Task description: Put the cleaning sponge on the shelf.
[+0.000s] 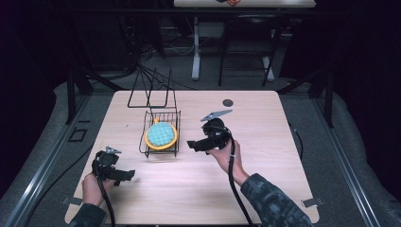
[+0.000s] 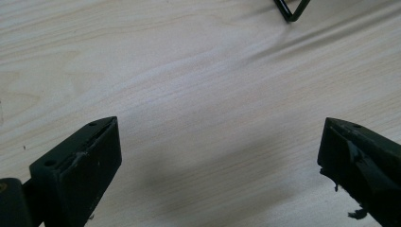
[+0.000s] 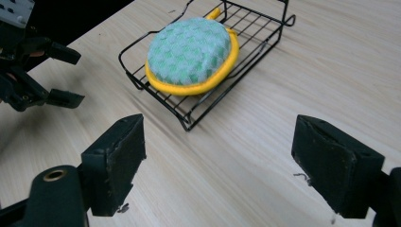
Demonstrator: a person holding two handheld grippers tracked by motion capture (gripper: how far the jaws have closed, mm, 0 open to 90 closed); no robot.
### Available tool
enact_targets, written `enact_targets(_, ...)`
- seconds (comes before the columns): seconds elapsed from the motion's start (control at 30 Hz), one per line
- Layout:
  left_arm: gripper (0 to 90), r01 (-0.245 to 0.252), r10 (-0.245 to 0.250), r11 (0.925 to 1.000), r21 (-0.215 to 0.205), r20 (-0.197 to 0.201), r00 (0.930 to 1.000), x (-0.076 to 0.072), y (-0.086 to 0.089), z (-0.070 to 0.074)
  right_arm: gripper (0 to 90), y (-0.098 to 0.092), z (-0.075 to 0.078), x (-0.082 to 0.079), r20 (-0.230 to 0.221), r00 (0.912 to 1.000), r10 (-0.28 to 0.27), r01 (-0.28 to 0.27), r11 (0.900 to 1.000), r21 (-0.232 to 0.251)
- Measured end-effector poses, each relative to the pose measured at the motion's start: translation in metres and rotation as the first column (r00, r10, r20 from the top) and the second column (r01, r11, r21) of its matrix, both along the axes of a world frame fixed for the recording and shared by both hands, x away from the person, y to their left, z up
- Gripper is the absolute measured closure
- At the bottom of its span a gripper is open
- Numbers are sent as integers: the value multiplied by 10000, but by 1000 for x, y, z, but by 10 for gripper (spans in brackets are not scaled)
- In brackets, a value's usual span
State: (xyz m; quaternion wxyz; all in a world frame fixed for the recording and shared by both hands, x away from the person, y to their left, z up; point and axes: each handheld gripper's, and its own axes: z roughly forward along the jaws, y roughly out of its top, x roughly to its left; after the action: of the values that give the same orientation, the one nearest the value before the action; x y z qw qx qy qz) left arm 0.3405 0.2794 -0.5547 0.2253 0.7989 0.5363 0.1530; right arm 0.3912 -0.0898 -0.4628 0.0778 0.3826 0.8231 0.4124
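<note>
A round sponge with a teal checked top and yellow rim lies in a black wire rack in the middle of the table; the right gripper view shows the sponge and rack close ahead. My right gripper hangs just right of the rack, its jaws wide open and empty. My left gripper sits low near the front left, open over bare wood, and the left gripper also appears far off in the right gripper view.
A tall black wire stand rises behind the rack. A small dark disc lies near the far edge. The light wooden table has open room right and front. A rack corner peeks in above.
</note>
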Motion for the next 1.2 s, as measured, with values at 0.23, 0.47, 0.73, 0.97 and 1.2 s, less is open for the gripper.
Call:
enact_targets(0.23,5,82,-82,10000,9,15,10000,0,-2,0,154,-35,2,-15,76,9996,-280,279,9996,100)
enact_targets(0.47,5,69,-69,10000,-3,-34,10000,0,-2,0,149,-78,-3,-30,64,9964,-845,845,9964,13)
enact_targets(0.73,5,146,-146,9999,44,-36,9999,0,-3,0,143,-122,-13,-50,-9,9877,-1561,1561,9877,-64)
enact_targets(0.97,5,87,-87,9999,-69,82,9999,0,-3,1,140,-161,-32,-68,-222,9709,-2386,2383,9711,-132)
enact_targets(1.2,3,412,-411,9991,-126,33,9991,2,-7,1,138,-182,-45,-75,-436,9567,-2879,2860,9572,-443)
